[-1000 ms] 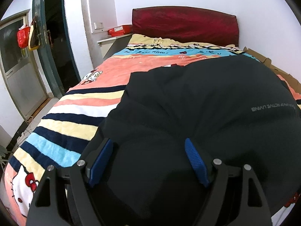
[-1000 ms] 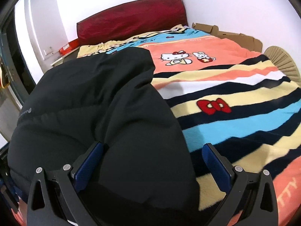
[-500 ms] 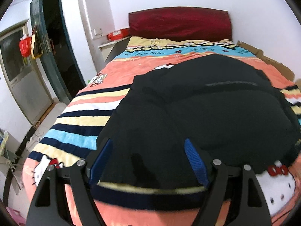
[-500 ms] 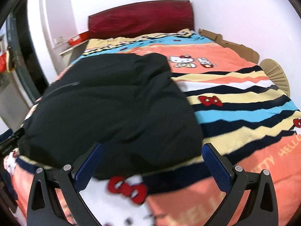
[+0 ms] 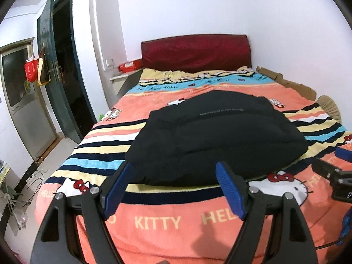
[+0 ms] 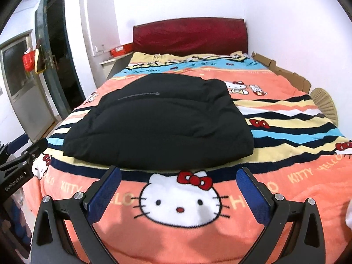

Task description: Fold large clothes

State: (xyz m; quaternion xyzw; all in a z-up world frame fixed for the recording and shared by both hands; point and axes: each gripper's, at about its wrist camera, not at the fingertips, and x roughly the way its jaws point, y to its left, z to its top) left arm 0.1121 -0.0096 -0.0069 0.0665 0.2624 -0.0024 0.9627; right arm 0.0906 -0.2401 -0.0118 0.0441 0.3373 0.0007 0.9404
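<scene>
A black padded jacket (image 5: 215, 136) lies folded into a thick bundle in the middle of the bed; it also shows in the right wrist view (image 6: 160, 121). My left gripper (image 5: 176, 189) is open and empty, held above the foot of the bed just short of the jacket's near edge. My right gripper (image 6: 178, 189) is open and empty, over the Hello Kitty face on the blanket, short of the jacket. Each gripper shows at the edge of the other's view.
The bed carries a striped Hello Kitty blanket (image 5: 158, 222) and a dark red headboard (image 5: 195, 52). An open green door (image 5: 55, 70) and floor clutter lie to the left. Cardboard (image 6: 286, 74) and a woven fan (image 6: 325, 103) sit along the right wall.
Both grippers have pulled back from the jacket toward the foot of the bed and risen. The jacket, close under both grippers before, now lies apart from them on the blanket.
</scene>
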